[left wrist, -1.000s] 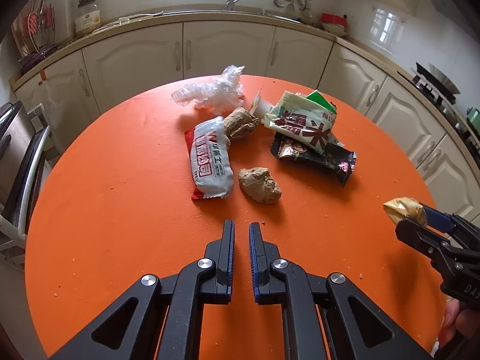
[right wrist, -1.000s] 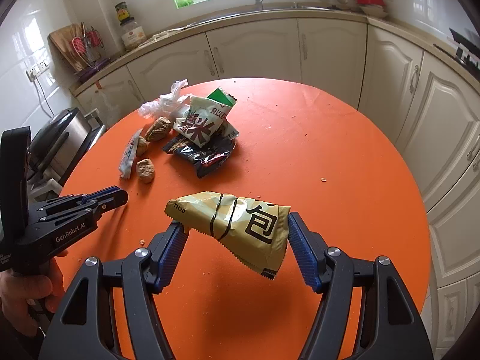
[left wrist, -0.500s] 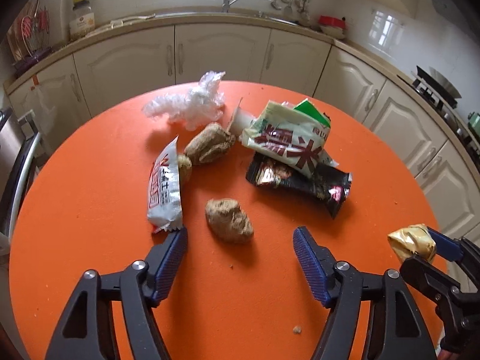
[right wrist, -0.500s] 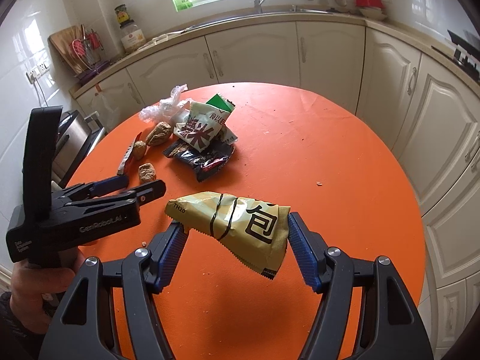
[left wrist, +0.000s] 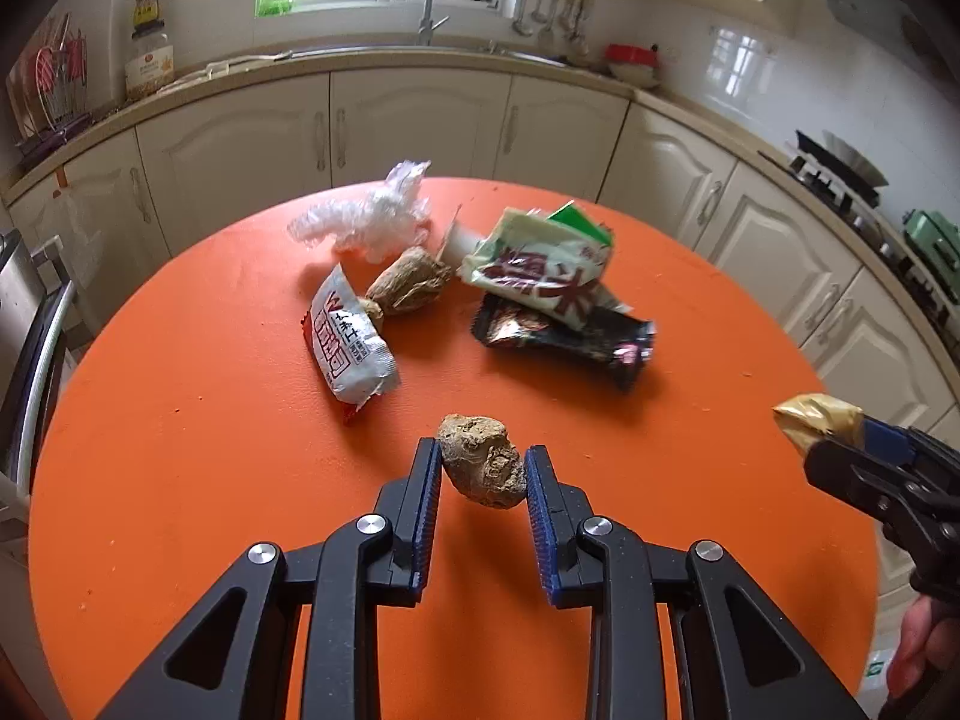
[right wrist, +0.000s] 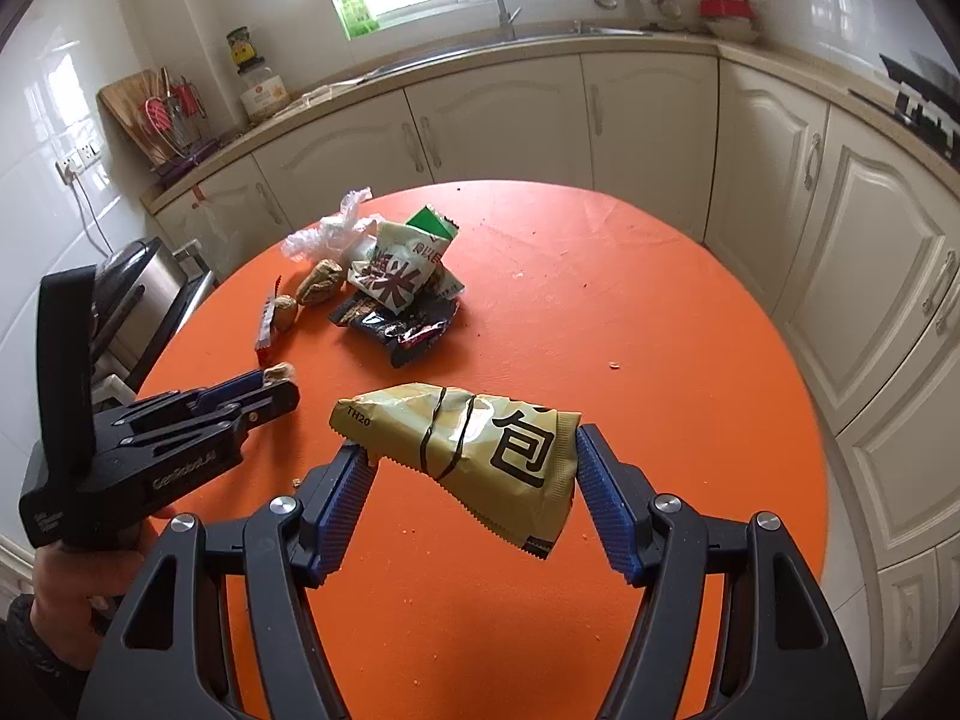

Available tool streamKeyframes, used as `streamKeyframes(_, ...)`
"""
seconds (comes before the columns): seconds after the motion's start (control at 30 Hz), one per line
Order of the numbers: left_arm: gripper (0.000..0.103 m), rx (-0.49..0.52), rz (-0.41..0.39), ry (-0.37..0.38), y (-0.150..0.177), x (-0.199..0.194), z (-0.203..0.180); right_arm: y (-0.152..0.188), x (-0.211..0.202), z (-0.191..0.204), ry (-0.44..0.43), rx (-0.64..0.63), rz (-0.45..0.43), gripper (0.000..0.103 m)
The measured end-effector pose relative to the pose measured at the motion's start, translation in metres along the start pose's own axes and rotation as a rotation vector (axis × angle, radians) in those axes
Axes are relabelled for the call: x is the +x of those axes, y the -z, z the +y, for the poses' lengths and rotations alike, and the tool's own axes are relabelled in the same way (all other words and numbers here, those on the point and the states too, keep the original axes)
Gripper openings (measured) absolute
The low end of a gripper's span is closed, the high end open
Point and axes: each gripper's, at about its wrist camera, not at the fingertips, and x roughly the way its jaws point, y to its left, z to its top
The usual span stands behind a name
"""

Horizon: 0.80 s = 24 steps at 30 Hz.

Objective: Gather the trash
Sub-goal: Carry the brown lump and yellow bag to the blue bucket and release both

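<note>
Your left gripper (left wrist: 483, 471) is closing its blue ribbed jaws on the lumpy brown crumpled wad (left wrist: 480, 467), pinched at its sides so it lifts off the round orange table (left wrist: 180, 450). Your right gripper (right wrist: 474, 480) holds the gold foil snack bag (right wrist: 468, 450) stretched between both pads, nearer you than that wad. Beyond the wad, the white-and-red wrapper (left wrist: 348, 348), green-and-white packet (left wrist: 540, 267), black wrapper (left wrist: 564, 339) and clear plastic film (left wrist: 366, 216) lie clustered, waiting.

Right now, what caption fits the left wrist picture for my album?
Left tool closing on a brown lump above the orange table, wrappers beyond.
</note>
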Motion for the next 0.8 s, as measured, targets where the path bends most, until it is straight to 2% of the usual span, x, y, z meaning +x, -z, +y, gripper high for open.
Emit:
streamKeyframes(0.4,0.023,0.107,-0.160,0.032,0.009,-0.104,-0.046,0.002,-0.078,0.002,0.017,0.003,-0.136,0.068)
streamKeyframes(0.7,0.023,0.193,-0.303,0.093,0.022,-0.184,-0.090,0.008,-0.144,-0.007,0.067,0.019,-0.245,0.068)
streamKeyframes(0.8,0.023,0.219,-0.327,0.124,0.030,-0.198,-0.103,0.012,-0.166,-0.017,0.092,0.035,-0.282,0.068)
